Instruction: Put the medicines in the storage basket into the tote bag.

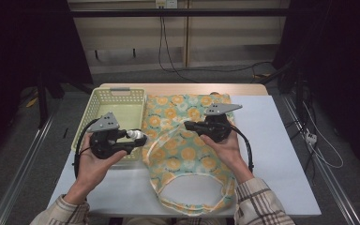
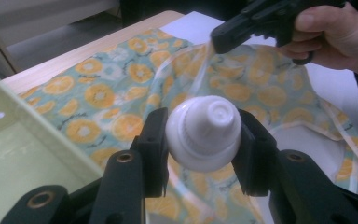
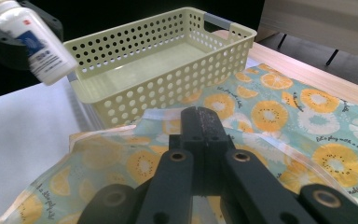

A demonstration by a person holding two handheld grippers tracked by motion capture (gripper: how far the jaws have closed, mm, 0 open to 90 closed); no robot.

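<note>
Closest to the high camera are the person's plaid sleeves [image 1: 258, 201] at the near table edge, forearms reaching forward; the left hand [image 1: 93, 161] carries the left gripper [image 1: 132, 137], whose jaws are clamped on a small white bottle [image 1: 136, 135]; in the left gripper view the bottle [image 2: 204, 133] sits cap-forward between the two black pads, each pressed against its side; in the right gripper view the same bottle [image 3: 30, 39] hangs tilted at the upper left, showing a blue and red printed label, above the white table surface [image 3: 23, 126] and just beside the near corner of the basket [image 3: 168, 88]; the basket [image 1: 104, 110] is pale yellow-green, perforated, with grey handle inserts at its ends, and stands on the left part of the table, nothing lying in it that I can see; just right of it, touching its long wall, lies a bag [image 1: 187, 154] printed with orange slices and white flowers on a teal ground, its mouth gaping toward the person; the right hand [image 1: 227, 150] holds the right gripper [image 1: 188, 125], jaws brought fully together and pinching the bag's upper rim, which lifts that edge; in the left gripper view the right gripper [image 2: 219, 39] has that translucent rim pulled up into its tips; the bottle is held in the air between basket and bag opening, touching neither.
</note>
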